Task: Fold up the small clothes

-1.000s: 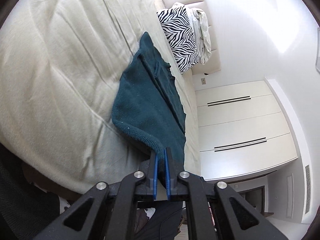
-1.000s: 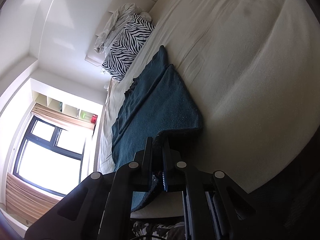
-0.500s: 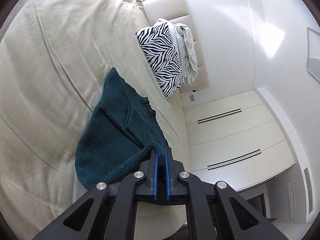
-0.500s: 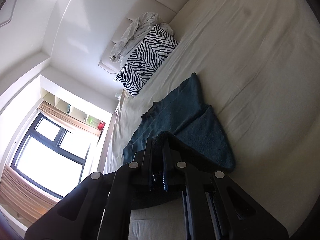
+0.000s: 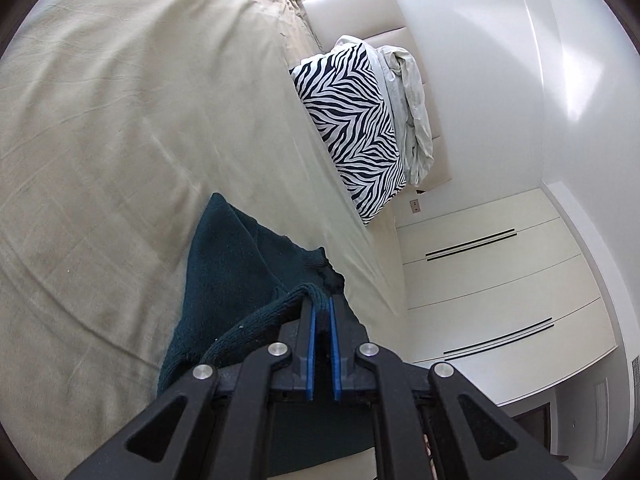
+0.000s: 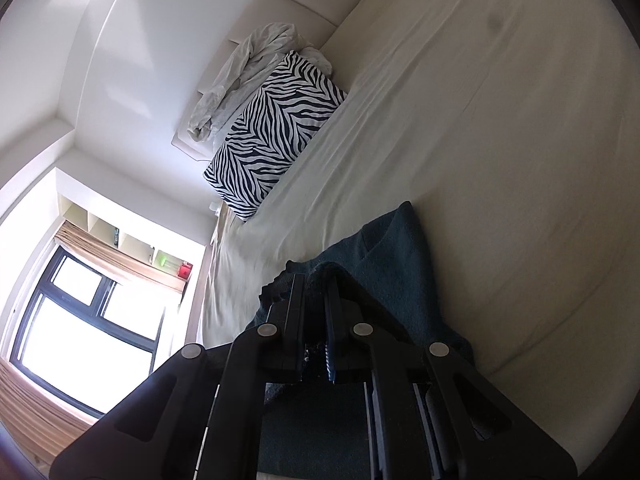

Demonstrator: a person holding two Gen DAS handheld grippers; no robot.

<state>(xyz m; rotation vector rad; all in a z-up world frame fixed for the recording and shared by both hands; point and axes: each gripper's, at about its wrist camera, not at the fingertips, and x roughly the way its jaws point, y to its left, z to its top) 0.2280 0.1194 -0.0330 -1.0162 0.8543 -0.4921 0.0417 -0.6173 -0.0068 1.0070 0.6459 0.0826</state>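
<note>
teal sweater [image 5: 224, 280] on bed [image 5: 120, 120] | left hand-held gripper [image 5: 322, 304] pinching its hem | right hand-held gripper [image 6: 316, 284] pinching its edge

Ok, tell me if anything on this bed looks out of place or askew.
Only the crumpled pale sheet, bunched between the zebra-print pillow and the headboard, looks untidy. The dark teal knit garment is rumpled only because both hand-held grippers pinch its edge mid-fold.
</note>
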